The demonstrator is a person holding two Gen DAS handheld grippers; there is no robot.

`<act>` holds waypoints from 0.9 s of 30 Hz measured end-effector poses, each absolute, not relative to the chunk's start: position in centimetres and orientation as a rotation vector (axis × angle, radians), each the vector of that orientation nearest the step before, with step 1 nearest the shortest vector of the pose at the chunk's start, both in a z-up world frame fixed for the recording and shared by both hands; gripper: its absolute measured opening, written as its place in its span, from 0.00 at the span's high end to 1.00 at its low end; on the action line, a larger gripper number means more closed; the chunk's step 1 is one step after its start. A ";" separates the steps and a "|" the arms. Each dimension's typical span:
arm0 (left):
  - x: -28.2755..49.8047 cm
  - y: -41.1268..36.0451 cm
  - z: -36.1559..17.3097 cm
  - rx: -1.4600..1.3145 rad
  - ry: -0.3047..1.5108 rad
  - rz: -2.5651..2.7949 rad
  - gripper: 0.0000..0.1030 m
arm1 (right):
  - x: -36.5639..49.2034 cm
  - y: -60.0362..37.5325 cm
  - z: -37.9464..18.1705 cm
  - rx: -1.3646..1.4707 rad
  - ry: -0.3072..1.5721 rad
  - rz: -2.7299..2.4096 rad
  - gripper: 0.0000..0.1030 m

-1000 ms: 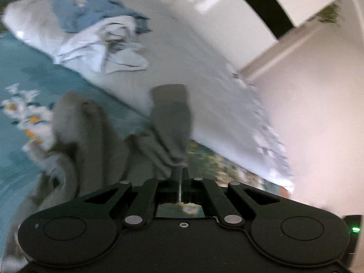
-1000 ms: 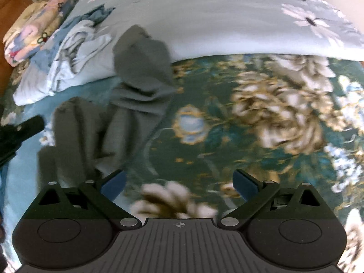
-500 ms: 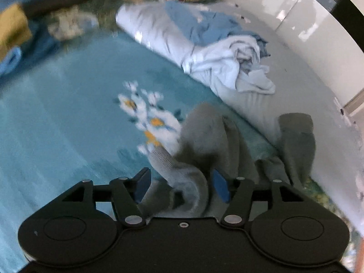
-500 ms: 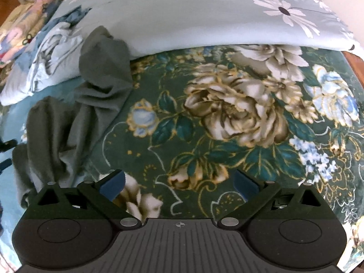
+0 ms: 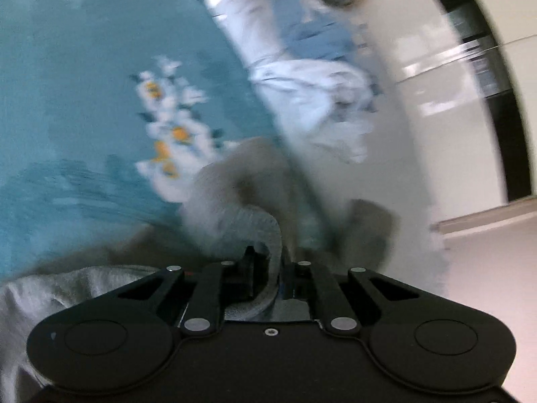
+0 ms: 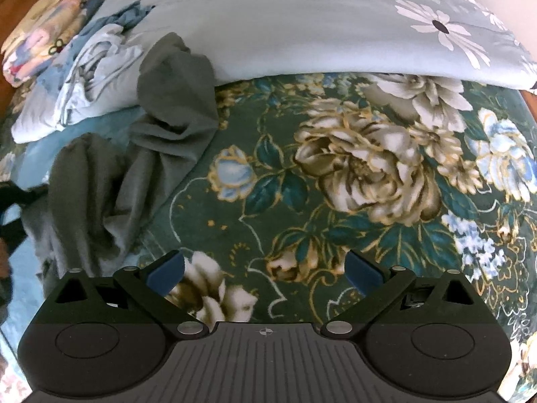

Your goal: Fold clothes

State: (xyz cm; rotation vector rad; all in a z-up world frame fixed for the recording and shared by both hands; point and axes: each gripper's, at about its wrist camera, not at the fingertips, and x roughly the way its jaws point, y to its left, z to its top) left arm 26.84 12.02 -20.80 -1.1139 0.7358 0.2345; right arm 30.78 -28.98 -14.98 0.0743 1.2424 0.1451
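A crumpled grey garment [image 6: 151, 154] lies on the bed, at the left of the right wrist view, one end resting on the duvet's edge. The left wrist view is blurred. There my left gripper [image 5: 272, 270] is shut on a ribbed edge of the grey garment [image 5: 235, 198], and the cloth bunches up just ahead of the fingers. My right gripper [image 6: 265, 270] is open above the green floral blanket [image 6: 352, 174], to the right of the garment, with nothing between its blue pads [image 6: 166, 270].
A pale blue duvet [image 6: 302, 16] with daisies covers the far side of the bed. A pile of pale blue clothes [image 6: 90, 67] and folded floral bedding [image 6: 37, 43] lie at the far left. A teal blanket [image 5: 84, 117] spreads left of the garment.
My left gripper held the garment a second ago, opened around a fold half a second ago, and is now shut on its ribbed edge. The right gripper stayed open and shifted slightly.
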 end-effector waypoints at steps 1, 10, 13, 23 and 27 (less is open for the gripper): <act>26.7 11.3 -19.9 -1.107 0.712 0.188 0.92 | 30.7 -29.2 -15.0 0.077 1.241 0.144 0.00; 27.3 -1.7 -17.3 -0.911 0.813 -0.262 0.92 | 29.8 -33.3 -14.3 0.100 1.216 0.088 0.00; 27.4 -6.6 -17.3 -0.838 0.871 -0.403 0.92 | 29.4 -35.9 -13.9 0.111 1.207 0.037 0.00; 27.6 -21.0 -18.8 -0.591 1.066 -0.758 0.93 | 26.8 -45.5 -14.5 0.191 1.223 -0.208 0.00; 27.4 -21.2 -20.2 -0.533 1.120 -0.711 0.93 | 26.3 -46.6 -15.0 0.212 1.227 -0.232 0.00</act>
